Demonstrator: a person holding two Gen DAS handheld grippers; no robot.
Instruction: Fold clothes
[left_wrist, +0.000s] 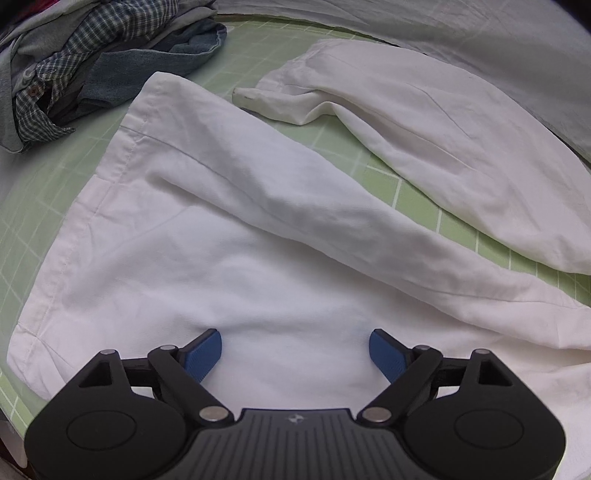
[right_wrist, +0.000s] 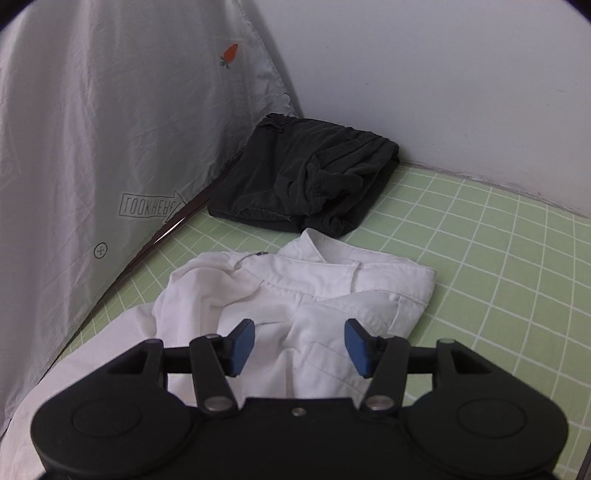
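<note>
On the far left of the left wrist view a heap of unfolded clothes (left_wrist: 74, 66), checked and denim, is waiting on the green gridded mat (left_wrist: 236, 48), well apart from the work. The white trousers (left_wrist: 229, 229) are lying spread across the mat, and the left gripper (left_wrist: 295, 354) is hanging directly over one leg of them, pointing steeply down, its jaws standing wide with only flat cloth showing in the gap and the blue pads not pinching anything. That leg is running lengthwise from the hem at upper left toward lower right; the second leg (left_wrist: 443, 140) is lying beside it to the right, splayed off, with mat showing between the two. Moving right to the other camera, the right gripper (right_wrist: 299, 347) is hovering over the waistband end (right_wrist: 351, 280) of the same trousers, its jaws partly parted and gripping nothing, the cloth lying slack below. So each hand is nearer its own end: left to the legs, right to the waist. Beyond the waistband a folded dark garment (right_wrist: 306, 181) is sitting against the grey sheet (right_wrist: 92, 129). The coming move likely turns on the garment's long axis, waist to hem, between the two grippers.
</note>
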